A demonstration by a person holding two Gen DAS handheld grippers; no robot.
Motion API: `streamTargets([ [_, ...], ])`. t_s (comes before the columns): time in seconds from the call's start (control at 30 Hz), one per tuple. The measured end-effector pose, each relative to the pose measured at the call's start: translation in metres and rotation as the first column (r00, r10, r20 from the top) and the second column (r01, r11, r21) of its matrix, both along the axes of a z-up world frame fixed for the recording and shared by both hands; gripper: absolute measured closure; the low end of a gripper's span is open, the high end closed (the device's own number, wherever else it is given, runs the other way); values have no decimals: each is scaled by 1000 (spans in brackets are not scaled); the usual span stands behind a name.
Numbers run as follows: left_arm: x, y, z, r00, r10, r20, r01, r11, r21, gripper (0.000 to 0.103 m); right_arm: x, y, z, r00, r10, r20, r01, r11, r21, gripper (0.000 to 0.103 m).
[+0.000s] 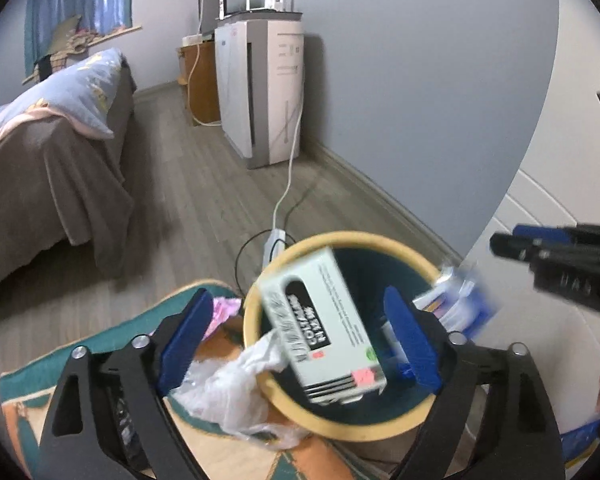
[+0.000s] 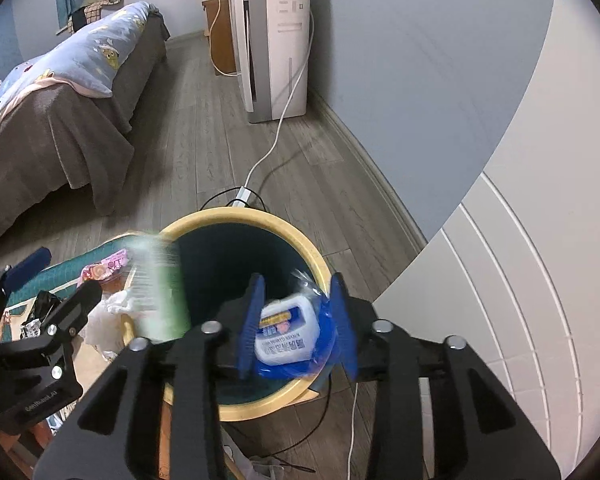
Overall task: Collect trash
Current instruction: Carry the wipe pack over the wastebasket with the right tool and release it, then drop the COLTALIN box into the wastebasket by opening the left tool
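The left hand-held gripper (image 1: 300, 344) is spread wide over the mouth of the yellow-rimmed bin (image 1: 352, 426), its blue fingers (image 1: 186, 334) apart and touching nothing; between them a pale green carton (image 1: 320, 328) with black lettering sits tilted in the bin's opening, motion-blurred, clear of both fingers. The right hand-held gripper (image 2: 296, 320) pinches a blue and white pouch (image 2: 290, 334) with a bottle printed on it, held above the near rim of the same bin (image 2: 260, 404); from the left wrist view that pouch (image 1: 460, 304) is a blur just beside the bin's right edge. A crumpled clear plastic bag (image 1: 228, 396) lies against the bin's left rim on a patterned teal and orange surface (image 1: 228, 460); a pink wrapper (image 2: 102, 268) lies further back on it.
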State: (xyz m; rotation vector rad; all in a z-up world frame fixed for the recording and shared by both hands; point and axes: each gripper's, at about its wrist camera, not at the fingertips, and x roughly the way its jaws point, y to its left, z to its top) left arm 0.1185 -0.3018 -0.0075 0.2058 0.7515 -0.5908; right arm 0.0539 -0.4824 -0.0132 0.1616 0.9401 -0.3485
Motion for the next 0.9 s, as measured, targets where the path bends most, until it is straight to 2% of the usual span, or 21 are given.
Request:
streamTargets([
  [0.07, 0, -1, 4, 1000, 1, 6, -1, 1000, -1, 12, 0, 0, 0, 1000, 2, 1, -2, 1000, 2, 61],
  [0.13, -3, 3, 3, 1000, 5, 8, -5, 1000, -2, 11, 1, 1, 0, 1000, 1, 3, -1, 1000, 5, 45],
  [0.17, -3, 5, 3, 1000, 11, 3, -11, 1000, -1, 10, 1, 1, 1, 1000, 0, 8, 0, 1000, 5, 42],
  [0.3, -7, 15, 2, 999, 40, -19, -40, 999, 5, 9, 0, 5, 5, 1000, -2, 28, 2, 1000, -1, 19],
  [0.4, -14, 27, 7, 999, 49, 4, -49, 999, 17, 8, -1, 11, 12, 999, -1, 53, 1, 1000, 0, 8],
  [0.63, -35, 75, 22, 996, 91, 3, -91, 995, 36, 7, 2, 38, 24, 996, 37, 85, -38, 999, 5, 6],
  [0.9, -60, 167, 53, 977, 213, 25, -214, 975, 54, 6, 10, 98, 38, 986, 139, 93, -140, 990, 8, 6],
])
